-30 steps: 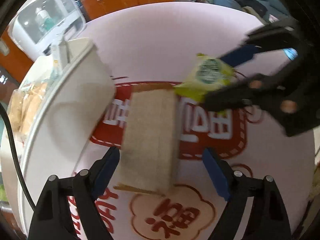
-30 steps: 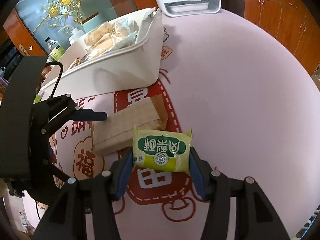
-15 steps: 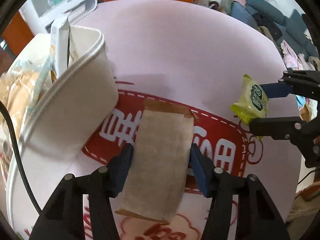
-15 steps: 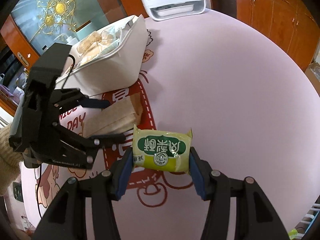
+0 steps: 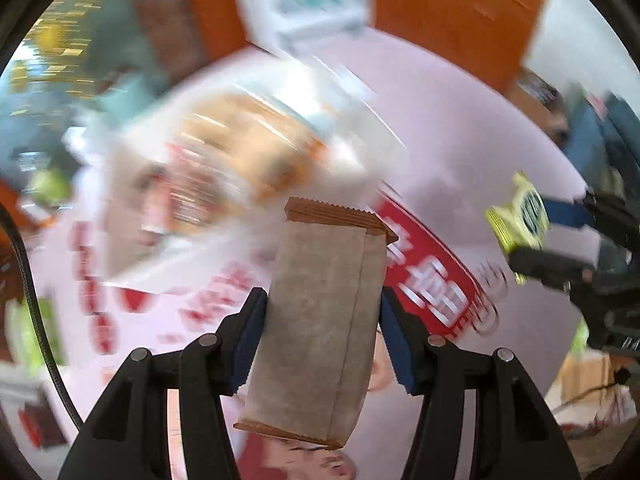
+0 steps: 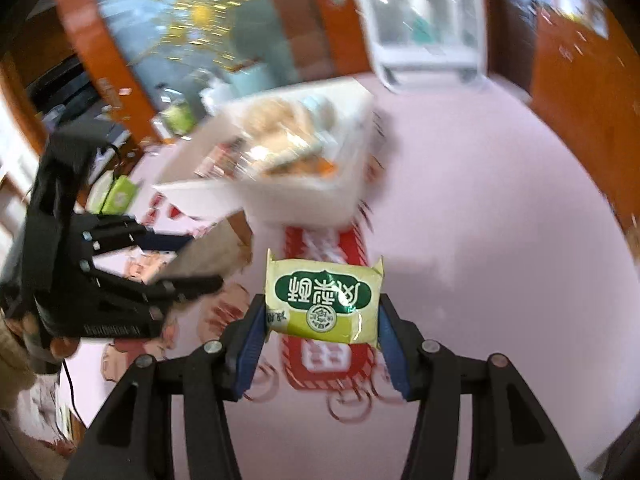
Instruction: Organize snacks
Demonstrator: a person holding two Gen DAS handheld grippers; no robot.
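My left gripper [image 5: 322, 334] is shut on a brown paper snack packet [image 5: 320, 320], held in the air above the pink table [image 5: 460, 136]. My right gripper [image 6: 322, 332] is shut on a yellow-green snack packet [image 6: 324, 300], also lifted off the table. In the left wrist view the right gripper [image 5: 540, 236] shows at the right edge with the yellow-green packet [image 5: 520, 212]. In the right wrist view the left gripper [image 6: 188, 258] is at the left, holding the brown packet [image 6: 216, 252]. A white bin [image 6: 296, 196] full of snacks stands beyond both; it is blurred.
A white countertop appliance [image 6: 424, 32] stands at the table's far edge. Orange wooden cabinets [image 6: 580, 92] line the room behind. A red printed patch [image 6: 324, 240] marks the tablecloth under the packets. A hand [image 6: 24, 336] grips the left tool at the picture's left edge.
The left gripper shut on the brown packet and lifted it off the table, rolling as it rose. The right gripper rose with the yellow-green packet. The bin now sits closer ahead.
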